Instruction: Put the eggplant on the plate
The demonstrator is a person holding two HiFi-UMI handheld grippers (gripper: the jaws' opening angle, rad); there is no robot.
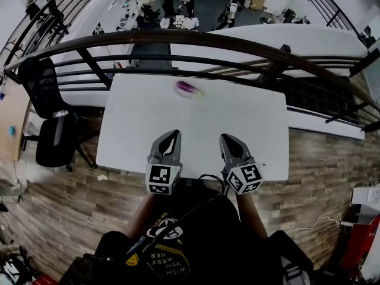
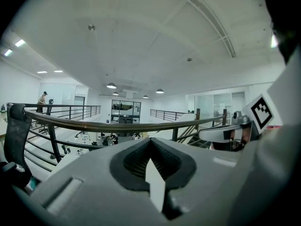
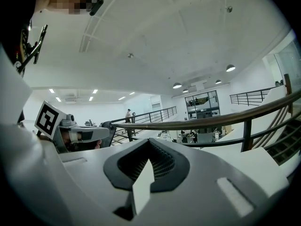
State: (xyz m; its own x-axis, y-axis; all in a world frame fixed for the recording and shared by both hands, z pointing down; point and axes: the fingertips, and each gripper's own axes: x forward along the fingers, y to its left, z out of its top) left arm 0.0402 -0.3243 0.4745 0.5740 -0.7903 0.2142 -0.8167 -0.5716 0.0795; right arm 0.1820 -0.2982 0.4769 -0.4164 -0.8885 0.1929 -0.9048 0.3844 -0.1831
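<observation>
Nearest the camera, the left claw (image 1: 171, 138) and the right claw (image 1: 229, 140) hang side by side over the near edge of the white worktop (image 1: 249, 123). Both point away from the person towards the far edge. In the left gripper view, the left claw (image 2: 150, 143) is clenched, its tips meeting with nothing between them. The right claw (image 3: 149, 143) is clenched and empty in the same way.

The middle of the worktop is bare. The eggplant (image 1: 188, 88) lies well apart from both claws, close to the far edge and a little left of centre. Its long axis runs across the view, the left end slightly farther away than the right. It is too blurred to tell which end carries the stem. A pale rim shows just round it, which may be the plate (image 1: 199, 94); whether the eggplant rests on it cannot be made out.

Past the worktop runs a dark railing (image 1: 196, 39).
</observation>
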